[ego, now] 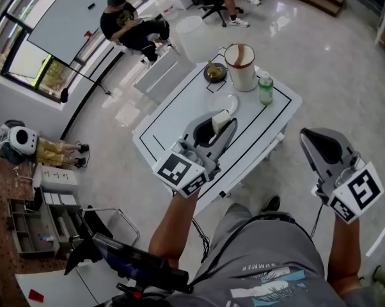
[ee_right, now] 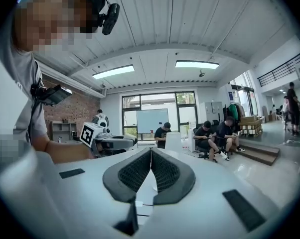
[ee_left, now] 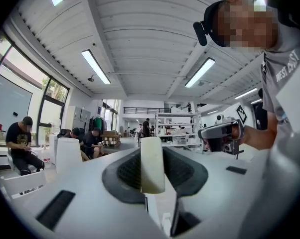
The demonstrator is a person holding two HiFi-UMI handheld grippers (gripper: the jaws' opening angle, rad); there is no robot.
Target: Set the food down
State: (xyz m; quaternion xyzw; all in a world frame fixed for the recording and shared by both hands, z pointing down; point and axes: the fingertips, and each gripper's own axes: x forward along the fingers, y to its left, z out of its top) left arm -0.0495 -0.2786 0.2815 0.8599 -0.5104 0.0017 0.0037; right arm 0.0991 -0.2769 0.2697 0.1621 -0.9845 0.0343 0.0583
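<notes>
A pale cream slab of food (ego: pixel 219 120) stands upright between the jaws of my left gripper (ego: pixel 226 127), which is shut on it above the white table (ego: pixel 173 117). In the left gripper view the slab (ee_left: pixel 152 164) fills the gap between the two dark pads. My right gripper (ego: pixel 305 137) hangs off the table's right side with nothing in it. In the right gripper view its pads meet at the tip (ee_right: pixel 151 151), so it is shut. Both grippers tilt upward, toward the ceiling.
Beyond the left gripper the table holds a small clear dish (ego: pixel 226 101), a dark bowl (ego: pixel 215 73), a white tub (ego: pixel 241 67) and a green bottle (ego: pixel 265 88). People sit on chairs (ego: pixel 132 25) past the table. A shelf unit (ego: pixel 32 219) stands at the lower left.
</notes>
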